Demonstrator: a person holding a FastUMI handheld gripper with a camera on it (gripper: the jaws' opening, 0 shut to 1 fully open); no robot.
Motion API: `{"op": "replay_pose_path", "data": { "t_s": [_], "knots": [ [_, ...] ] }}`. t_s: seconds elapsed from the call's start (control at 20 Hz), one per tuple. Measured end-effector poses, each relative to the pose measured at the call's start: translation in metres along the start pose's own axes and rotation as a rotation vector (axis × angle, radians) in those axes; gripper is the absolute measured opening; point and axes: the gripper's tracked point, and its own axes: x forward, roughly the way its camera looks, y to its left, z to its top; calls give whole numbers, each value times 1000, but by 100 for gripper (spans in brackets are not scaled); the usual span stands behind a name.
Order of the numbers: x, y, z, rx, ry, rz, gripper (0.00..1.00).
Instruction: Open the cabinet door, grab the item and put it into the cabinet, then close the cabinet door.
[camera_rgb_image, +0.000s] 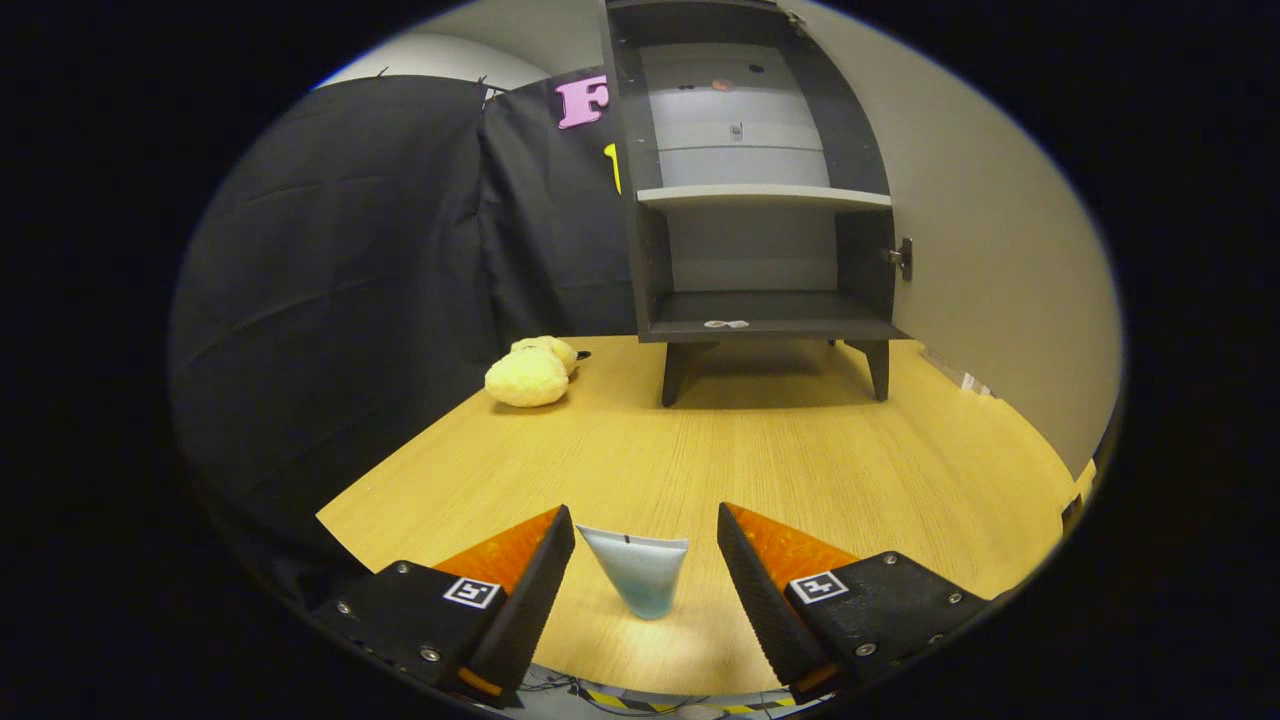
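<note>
cabinet (760, 200): dark, two shelves, stands on legs at the far side of the table. Door looks already swung open, since you see straight into both shelves; hinge hardware shows on its right side. Nothing large inside.
table (780, 450): wood top, carries the cabinet and everything else.
plush item (530, 375): pale yellow, soft, on the table just left of the cabinet's legs, well apart from your fingers. Likely the thing to grab; not yet touched.
gripper (645, 560): fingers wide apart, holding nothing, aimed toward the cabinet.
small cup (640, 580): pale, bluish, between the fingers on the near side, far from the cabinet; neither finger touches it.
</note>
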Motion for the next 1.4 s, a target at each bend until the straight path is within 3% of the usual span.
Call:
{"op": "replay_pose_path", "data": {
  "t_s": [0.35,0.45,0.55,0.6,1.4],
  "knots": [
    [13,-1,-46,27,126,-16,78],
    [14,-1,-49,26,138,-10,69],
    [13,-2,-50,0,141,-10,52],
    [13,0,-48,-3,144,2,50],
    [-4,-41,95,17,-14,-6,49]
  ]
}}
